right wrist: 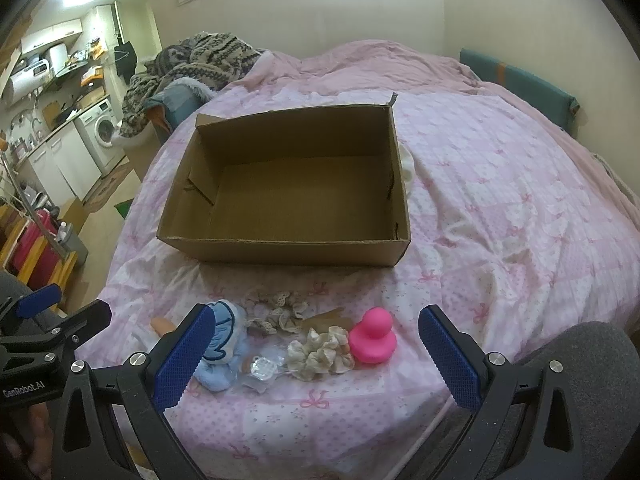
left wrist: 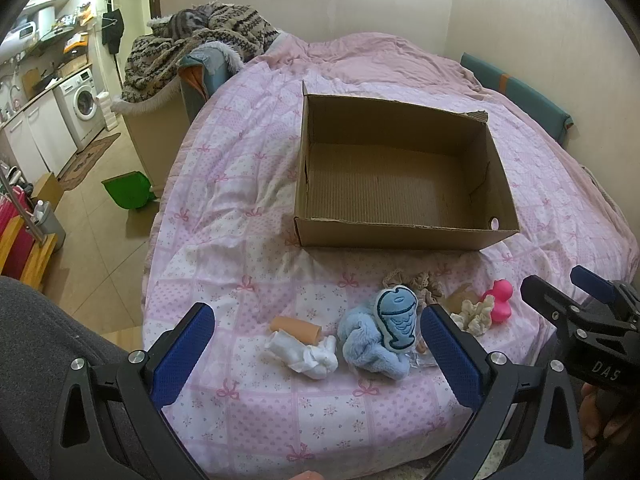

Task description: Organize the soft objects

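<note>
The soft things lie in a loose row on the pink patterned quilt (left wrist: 248, 184) near my edge of the bed: a blue plush toy (left wrist: 376, 340) with a fish-shaped patch on it, a crumpled white cloth (left wrist: 308, 354) just to its left touching a small peach-coloured roll (left wrist: 298, 328), a cream scrunchie (right wrist: 320, 354) to the right, a lacy beige scrunchie (right wrist: 276, 312) just behind it, and a pink rubber duck (right wrist: 372, 340) touching the cream scrunchie's right side. A small clear crinkled wrapper (right wrist: 262, 370) sits between the plush and the cream scrunchie. Beyond them, on the same quilt, stands an open cardboard box (left wrist: 404, 236) with nothing in it. My left gripper (left wrist: 318, 354) hangs above the cloth and the plush with its blue pads spread wide, gripping nothing; my right gripper (right wrist: 318, 354) hangs over the scrunchies and the duck, equally wide and also bare. Off to the left are a heap of patterned blankets (left wrist: 192, 48) and a washing machine (left wrist: 82, 100).
</note>
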### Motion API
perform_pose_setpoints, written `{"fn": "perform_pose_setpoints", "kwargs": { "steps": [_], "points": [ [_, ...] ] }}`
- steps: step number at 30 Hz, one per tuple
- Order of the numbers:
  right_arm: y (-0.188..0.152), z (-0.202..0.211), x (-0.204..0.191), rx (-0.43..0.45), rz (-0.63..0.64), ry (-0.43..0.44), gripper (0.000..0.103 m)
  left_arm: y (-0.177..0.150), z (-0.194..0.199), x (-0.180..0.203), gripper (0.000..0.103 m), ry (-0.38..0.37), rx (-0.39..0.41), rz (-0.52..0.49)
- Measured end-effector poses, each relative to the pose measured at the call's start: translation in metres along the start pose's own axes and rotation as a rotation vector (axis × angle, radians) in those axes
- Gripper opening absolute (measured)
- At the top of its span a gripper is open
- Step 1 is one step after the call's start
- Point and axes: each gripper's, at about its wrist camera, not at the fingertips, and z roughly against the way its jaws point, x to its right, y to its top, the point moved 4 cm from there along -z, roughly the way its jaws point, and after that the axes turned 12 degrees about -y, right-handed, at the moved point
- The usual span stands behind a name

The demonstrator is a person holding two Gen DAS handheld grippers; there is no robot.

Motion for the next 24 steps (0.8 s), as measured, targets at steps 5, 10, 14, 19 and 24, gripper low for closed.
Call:
{"fn": "perform_pose_setpoints", "kwargs": {
  "steps": [5,10,14,19,24],
  "points": [
    [-0.0003,-0.0005,-0.0006,-0.001,-0.001,0.0,0.103,-0.0001,-0.0005,0.0015,0.103,-0.002,0.0,0.0],
    [-0.0003,-0.0005,-0.0004,-0.001,0.0,0.0,0.103,0.0,-0.0004,0.0014,0.103,-0.002,-0.001,0.0],
    [-0.0003,-0.0011,-0.0005,-0.002,-0.001,0.0,0.103,0.0,-0.0004,0.0013,0.103,-0.002,0.0,0.001],
    [0.0001,-0.0003,-0.0003,-0.003,0.0,0.001,0.103,-0.0001,-0.0003,0.0012,0.103,-0.002,0.0,0.001],
    [0.0002,-0.0004,-0.0004,-0.004,-0.001,0.001,0.103,0.0011,0.0003,0.002,0.103,-0.008,-0.003,0.001]
  ]
}}
